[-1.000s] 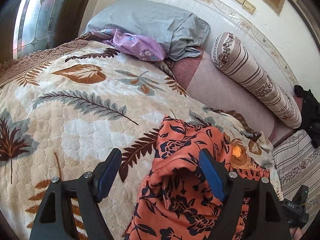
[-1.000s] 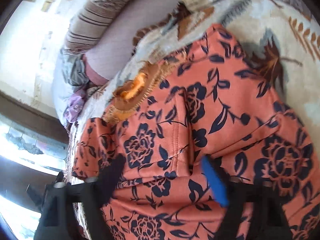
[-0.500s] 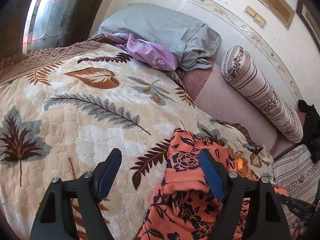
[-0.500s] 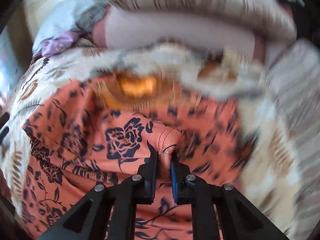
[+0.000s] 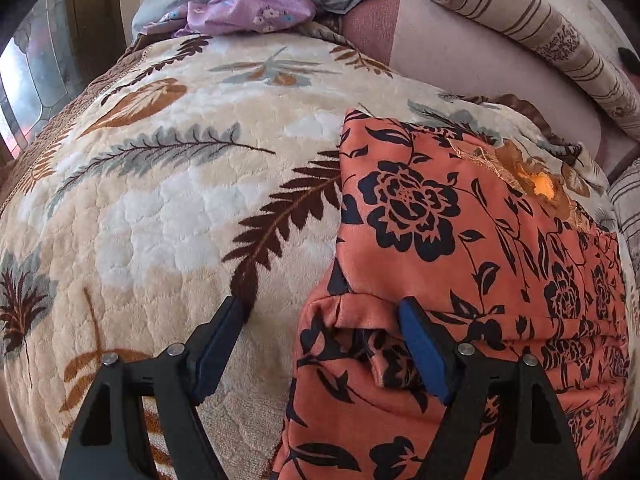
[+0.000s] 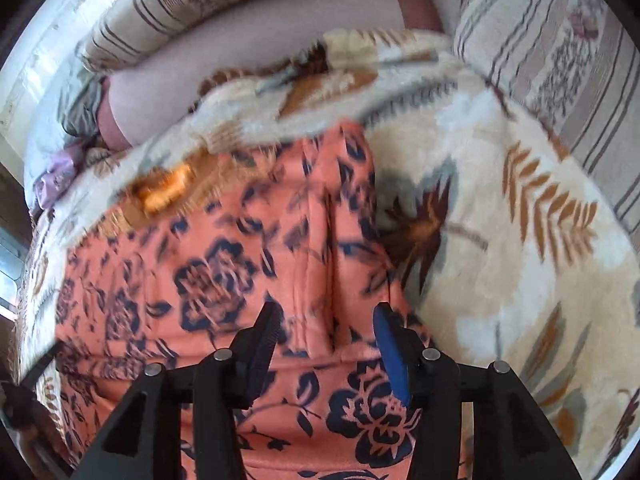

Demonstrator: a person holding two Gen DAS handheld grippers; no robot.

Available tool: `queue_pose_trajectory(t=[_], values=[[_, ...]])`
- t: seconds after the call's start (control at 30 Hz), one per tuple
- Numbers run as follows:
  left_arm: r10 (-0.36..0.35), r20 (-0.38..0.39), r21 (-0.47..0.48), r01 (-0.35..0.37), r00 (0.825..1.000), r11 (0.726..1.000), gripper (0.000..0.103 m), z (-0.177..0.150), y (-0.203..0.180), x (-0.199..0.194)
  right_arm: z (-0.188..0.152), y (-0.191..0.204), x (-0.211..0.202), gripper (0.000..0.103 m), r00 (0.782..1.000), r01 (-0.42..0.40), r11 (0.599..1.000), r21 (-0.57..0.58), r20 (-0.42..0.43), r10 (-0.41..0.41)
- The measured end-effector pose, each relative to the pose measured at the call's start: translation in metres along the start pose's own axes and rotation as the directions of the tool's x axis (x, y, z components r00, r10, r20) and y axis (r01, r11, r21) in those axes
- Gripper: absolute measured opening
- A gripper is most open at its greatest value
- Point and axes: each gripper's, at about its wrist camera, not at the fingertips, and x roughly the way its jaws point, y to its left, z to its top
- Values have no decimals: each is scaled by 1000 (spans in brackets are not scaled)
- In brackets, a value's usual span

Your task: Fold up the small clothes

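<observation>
Both your grippers hang over the orange floral garment on the bed, neither one gripping it.

Your left gripper [image 5: 322, 318] stands wide apart, its right finger over the garment's near-left folded corner, its left finger over the leaf-patterned blanket [image 5: 160, 208]. Your right gripper [image 6: 326, 326] has just been opening; cloth lies below the gap and the pads do not press it. The orange floral garment [image 5: 460, 240] lies on the blanket's right part; a striped bolster [image 5: 532, 28] lies far right.
</observation>
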Motion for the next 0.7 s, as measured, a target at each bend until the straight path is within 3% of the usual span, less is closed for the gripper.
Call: queue_pose_trajectory(t=[0.1,0.2,0.23,0.3,0.37,0.47,0.57,0.6,0.67,0.7], values=[[-4,47,-3,4,999,1000,80,1,0,-11,15,11,-18,72,990,-129,991,37,62,126],[-24,114,-37,29,993,999,80,2,4,-23,19,22,10,75,959,-279,958,71,-19,281],[-37,125,-44,42,991,998,80,4,4,-26,15,20,25,75,954,-285,954,95,-73,292],[-20,94,-17,22,995,1000,80,3,1,-19,-1,7,60,75,949,-219,959,178,-190,252],[46,-31,69,-44,998,997,81,-1,-8,6,-7,1,57,74,947,-243,944,222,-154,281],[44,47,33,-46,998,998,82,1,-6,-11,4,14,34,74,957,-253,955,153,-109,270],[41,131,19,-44,991,999,83,5,-5,-28,9,18,32,77,953,-287,950,123,-70,296],[60,102,24,-63,993,998,83,4,-6,-21,6,15,41,84,960,-256,958,127,-86,268],[64,-42,67,-61,997,996,84,0,-7,7,-7,11,62,87,961,-192,969,156,-171,218],[50,-16,41,-50,999,998,86,-2,-4,6,-8,10,56,86,967,-202,968,150,-125,221]])
